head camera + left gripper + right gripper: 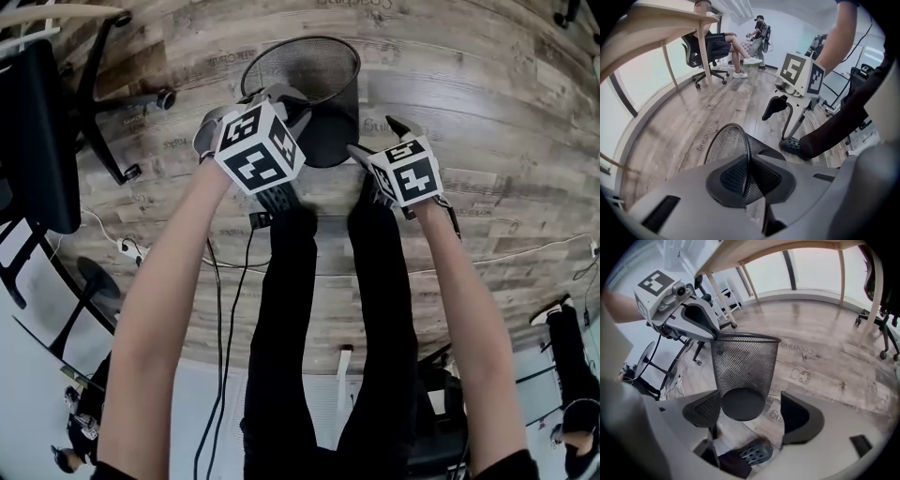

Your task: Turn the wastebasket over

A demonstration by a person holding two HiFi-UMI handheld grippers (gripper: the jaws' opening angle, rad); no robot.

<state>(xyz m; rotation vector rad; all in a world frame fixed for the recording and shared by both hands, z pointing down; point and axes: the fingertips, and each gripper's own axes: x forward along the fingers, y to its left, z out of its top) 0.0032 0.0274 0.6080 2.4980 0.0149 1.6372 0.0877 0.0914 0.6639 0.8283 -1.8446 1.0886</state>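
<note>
A person's black-clad legs (309, 309) and bare forearms fill the foreground, a gripper in each hand. The left gripper (749, 177) is closed nearly tight on the near rim of the black mesh wastebasket (745, 366), one pad inside the wall and one outside. The right gripper (749, 414) has its jaws wide apart and grips nothing. In its own view the basket's round base lines up between the pads, but neither presses on it.

The basket hangs mouth-up and slightly tilted from that single grip. It appears clear of the wooden floor (487, 103), just ahead of the person's shoe (752, 451). Beyond it stand an office chair (103, 94) and a pale wooden desk (661, 18), with people at the far wall.

The basket is picked up but not yet inverted. The turn likely calls for the right gripper to steady the base or the far wall while the left rolls the rim downward, without letting the thin rim slip.
</note>
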